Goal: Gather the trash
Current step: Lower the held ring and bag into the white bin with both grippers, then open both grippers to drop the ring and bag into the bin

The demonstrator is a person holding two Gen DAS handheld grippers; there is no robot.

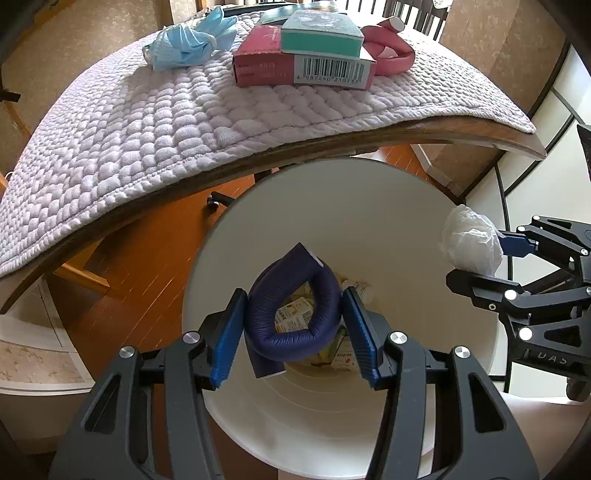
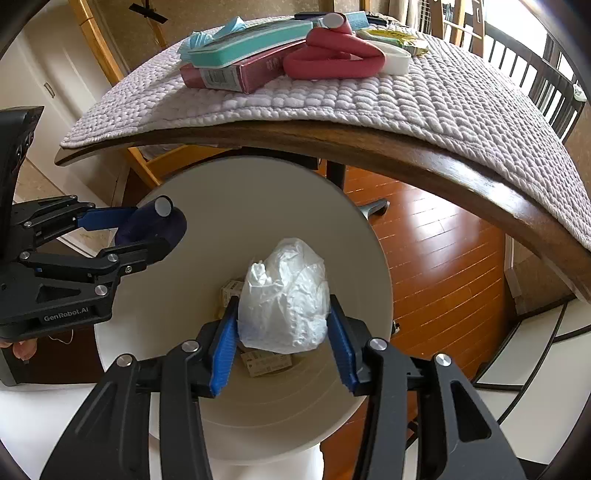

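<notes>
My left gripper [image 1: 293, 336] is shut on a bent dark purple foam roller [image 1: 295, 314] and holds it over the open mouth of a white bin [image 1: 406, 229]. My right gripper [image 2: 282, 341] is shut on a crumpled white plastic bag [image 2: 286, 295] over the same bin [image 2: 258, 184]. Each gripper shows in the other's view: the right one [image 1: 506, 254] with the bag [image 1: 471, 240], the left one [image 2: 107, 232] with the roller [image 2: 155, 221]. Small cartons [image 1: 295, 319] lie at the bin's bottom.
The bin stands on an orange wood floor [image 2: 436, 258] under the edge of a table with a quilted lilac cloth [image 1: 147, 133]. On it lie blue face masks [image 1: 188, 40], a pink box [image 1: 303, 62], a teal box [image 1: 321, 33], a pink foam roller [image 2: 332, 55] and a white tape roll [image 2: 397, 59].
</notes>
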